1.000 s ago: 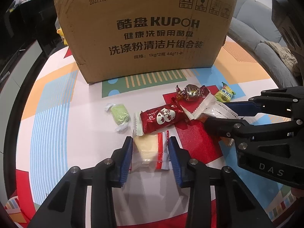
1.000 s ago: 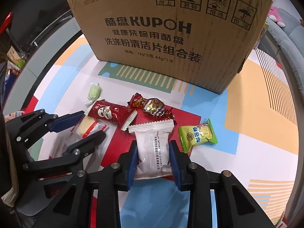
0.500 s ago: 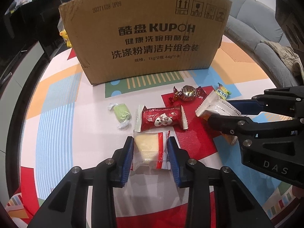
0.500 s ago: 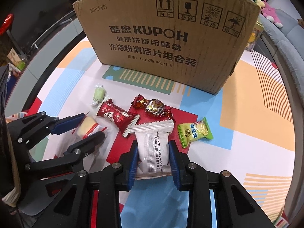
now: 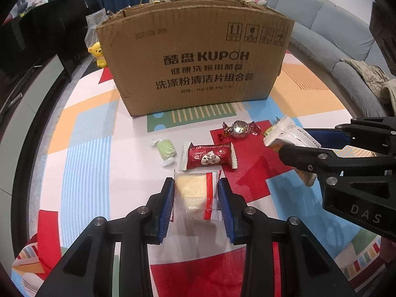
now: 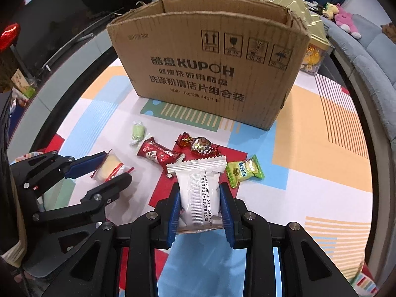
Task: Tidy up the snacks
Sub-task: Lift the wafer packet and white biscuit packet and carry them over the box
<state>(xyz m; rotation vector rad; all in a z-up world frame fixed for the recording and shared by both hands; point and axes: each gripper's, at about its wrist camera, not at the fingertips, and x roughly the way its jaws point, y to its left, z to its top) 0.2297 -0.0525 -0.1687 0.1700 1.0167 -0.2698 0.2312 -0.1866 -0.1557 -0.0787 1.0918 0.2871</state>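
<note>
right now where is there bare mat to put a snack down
Bare mat lies right of the green-yellow packet, toward the orange stripes, and left of the green candy. It is crowded before the cardboard box, around the red packet and foil candy.

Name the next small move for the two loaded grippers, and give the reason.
Probably carry both up over the cardboard box rim. The left gripper clamps the clear-wrapped cake, the right gripper the white packet, and the open box stands just ahead.
</note>
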